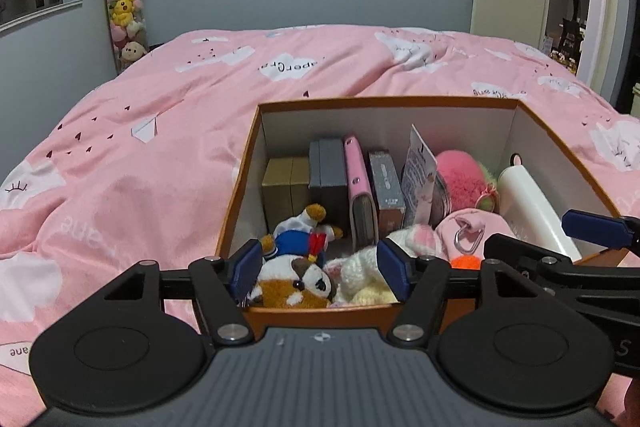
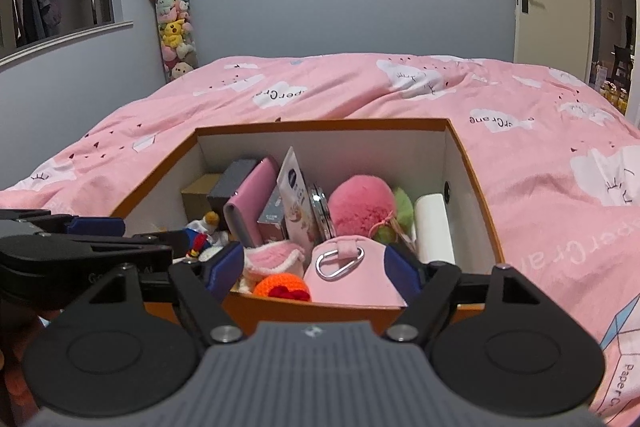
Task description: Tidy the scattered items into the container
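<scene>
Both grippers, left [image 1: 320,269] and right [image 2: 316,273], are hovering released over the filled orange box [image 1: 236,195], grasping nothing.

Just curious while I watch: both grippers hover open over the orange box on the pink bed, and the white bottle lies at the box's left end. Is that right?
Not quite. The white bottle lies at the right end of the orange box, as the right wrist view shows. The rest holds: left gripper and right gripper are both open.
</scene>
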The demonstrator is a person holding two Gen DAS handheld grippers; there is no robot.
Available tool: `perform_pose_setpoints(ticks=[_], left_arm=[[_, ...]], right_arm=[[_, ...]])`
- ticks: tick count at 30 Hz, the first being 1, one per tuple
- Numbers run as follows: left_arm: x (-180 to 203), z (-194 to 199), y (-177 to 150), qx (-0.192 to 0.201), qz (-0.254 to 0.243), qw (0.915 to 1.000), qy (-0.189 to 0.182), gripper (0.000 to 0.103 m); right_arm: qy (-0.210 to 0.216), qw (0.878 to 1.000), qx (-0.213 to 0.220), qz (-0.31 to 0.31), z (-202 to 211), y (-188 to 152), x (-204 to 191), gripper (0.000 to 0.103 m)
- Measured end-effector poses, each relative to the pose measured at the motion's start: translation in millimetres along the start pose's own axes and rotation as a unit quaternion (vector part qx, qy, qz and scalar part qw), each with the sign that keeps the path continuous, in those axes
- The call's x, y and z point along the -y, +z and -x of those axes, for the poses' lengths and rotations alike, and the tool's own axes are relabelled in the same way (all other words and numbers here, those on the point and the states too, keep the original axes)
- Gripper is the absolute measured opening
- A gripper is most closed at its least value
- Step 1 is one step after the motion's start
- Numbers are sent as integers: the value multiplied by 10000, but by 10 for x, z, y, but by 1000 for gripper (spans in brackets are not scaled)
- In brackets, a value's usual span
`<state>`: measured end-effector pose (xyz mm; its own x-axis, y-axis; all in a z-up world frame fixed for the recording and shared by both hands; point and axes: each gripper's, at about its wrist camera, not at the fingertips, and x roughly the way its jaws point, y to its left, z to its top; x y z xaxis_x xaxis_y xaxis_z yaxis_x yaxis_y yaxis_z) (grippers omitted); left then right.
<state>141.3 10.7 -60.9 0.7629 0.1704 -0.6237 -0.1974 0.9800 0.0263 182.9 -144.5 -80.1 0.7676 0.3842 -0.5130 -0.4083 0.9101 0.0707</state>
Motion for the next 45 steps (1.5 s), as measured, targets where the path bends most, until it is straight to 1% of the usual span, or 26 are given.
perform_pose_setpoints(ticks=[3,7,13,26,45], left_arm=[[4,-35,-26,-93,13,10000,5,75],[-28,-52,-35,-135,150,9998,3,81],[-48,-71,-41,-194,234,9995,-2,85],[-56,-97,-37,-373,251,9990,-43,87],[-51,-108,-33,-414,259,9988,-49,88]], right_arm=[[-34,10000,-64,23,-28,-29,0,80],[-57,10000,-50,44,-36,-46,11,82],[-67,9999,-68,61,-50,-50,20,83],[-99,9998,-146,73,-73,-52,37,83],[-108,9998,-163,68,-82,-57,48,83]])
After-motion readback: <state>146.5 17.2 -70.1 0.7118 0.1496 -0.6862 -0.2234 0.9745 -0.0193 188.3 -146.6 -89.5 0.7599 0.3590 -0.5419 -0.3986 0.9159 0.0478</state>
